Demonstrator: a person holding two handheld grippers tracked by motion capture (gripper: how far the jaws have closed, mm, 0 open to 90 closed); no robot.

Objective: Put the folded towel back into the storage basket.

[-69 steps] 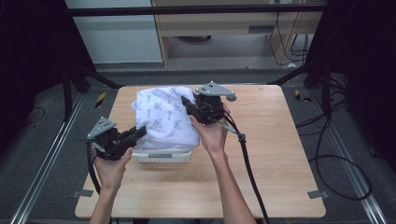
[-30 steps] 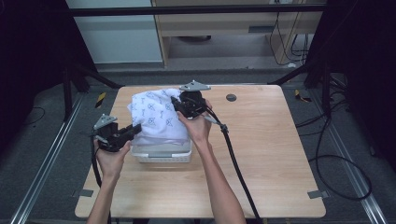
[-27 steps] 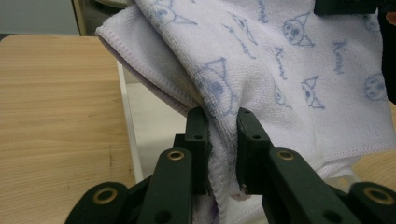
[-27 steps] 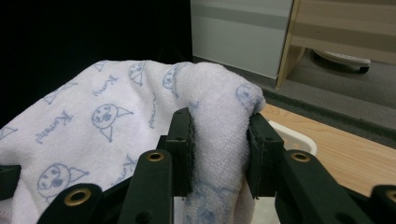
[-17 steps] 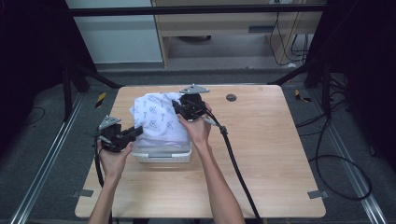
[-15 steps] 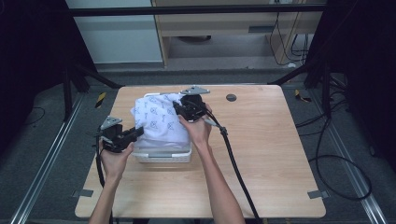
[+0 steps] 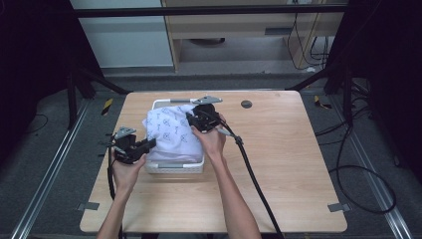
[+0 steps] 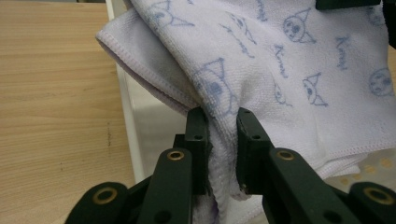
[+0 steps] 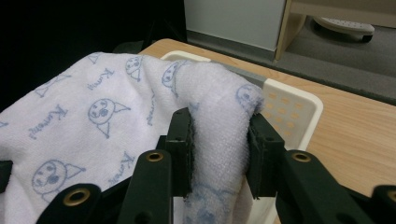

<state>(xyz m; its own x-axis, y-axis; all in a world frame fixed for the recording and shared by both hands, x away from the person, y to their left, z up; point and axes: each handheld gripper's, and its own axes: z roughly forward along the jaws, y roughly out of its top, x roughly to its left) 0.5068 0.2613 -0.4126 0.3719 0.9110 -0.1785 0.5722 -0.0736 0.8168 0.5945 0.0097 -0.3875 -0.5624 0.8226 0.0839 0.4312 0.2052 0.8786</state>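
Observation:
A white towel (image 7: 171, 132) printed with blue cat faces drapes over a white plastic basket (image 7: 174, 167) on the wooden table. My left gripper (image 7: 149, 144) is shut on a fold of the towel (image 8: 261, 70) at the basket's left side; the cloth is pinched between its black jaws. My right gripper (image 7: 191, 117) is shut on a thick bunch of the towel (image 9: 93, 116) at the basket's far right corner, above the perforated basket wall (image 9: 285, 109). The towel hangs stretched between the two grippers, covering most of the basket.
The light wooden table (image 7: 288, 164) has bare surface to the right and in front of the basket. A small dark round disc (image 7: 246, 104) lies near the table's far edge. Cables trail from both grippers; dark frame posts flank the table.
Both grippers have sunk with the towel, from above the basket down onto it, and the towel now lies lower over the basket. The right gripper shifted left toward the basket's far corner.

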